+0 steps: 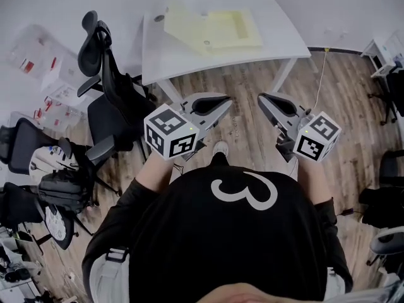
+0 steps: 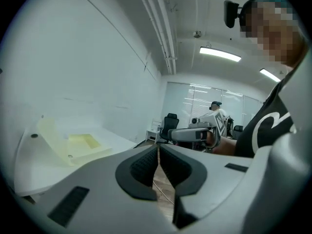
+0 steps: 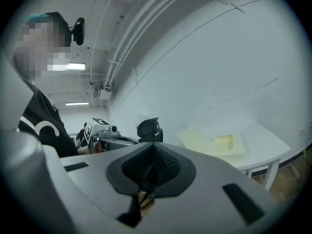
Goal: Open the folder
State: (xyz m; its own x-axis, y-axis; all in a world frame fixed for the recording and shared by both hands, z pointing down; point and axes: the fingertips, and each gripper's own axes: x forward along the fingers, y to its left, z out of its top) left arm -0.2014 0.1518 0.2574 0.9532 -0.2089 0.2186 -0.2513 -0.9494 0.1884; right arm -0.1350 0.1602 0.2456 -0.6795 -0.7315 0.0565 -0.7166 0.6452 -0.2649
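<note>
— Looking for the folder point(image 1: 214, 29): where does it lie?

— On the table point(image 1: 284, 43), about the middle of the top. It is pale yellow and flat. It seems to be spread open, with one leaf turned toward the table's left end and a deeper yellow panel on the other leaf. Nothing touches it.

— And the left gripper point(image 1: 225, 101)?

— Off the table, on the person's side of it, held over the wooden floor point(image 1: 246, 81) and well apart from the folder. Its own view shows the two ribbed pads brought together, with only a thin slit between them and nothing in it. The marker cube point(image 1: 169, 132) sits at its rear, farther from the table.

— The right gripper point(image 1: 262, 100)?

— Also on the near side of the table, over the floor, beside the left one with a gap between the two. Its tip points toward the table. In its own view the pads meet, and I see nothing caught between them. Its marker cube point(image 1: 319, 137) is likewise at the end away from the table.

— Anything else close to the table?

— A black office chair point(image 1: 107, 84) stands just beside the table's left end. The person, in a black shirt point(image 1: 243, 232) with a white figure on it, stands back from the table's near edge.
</note>
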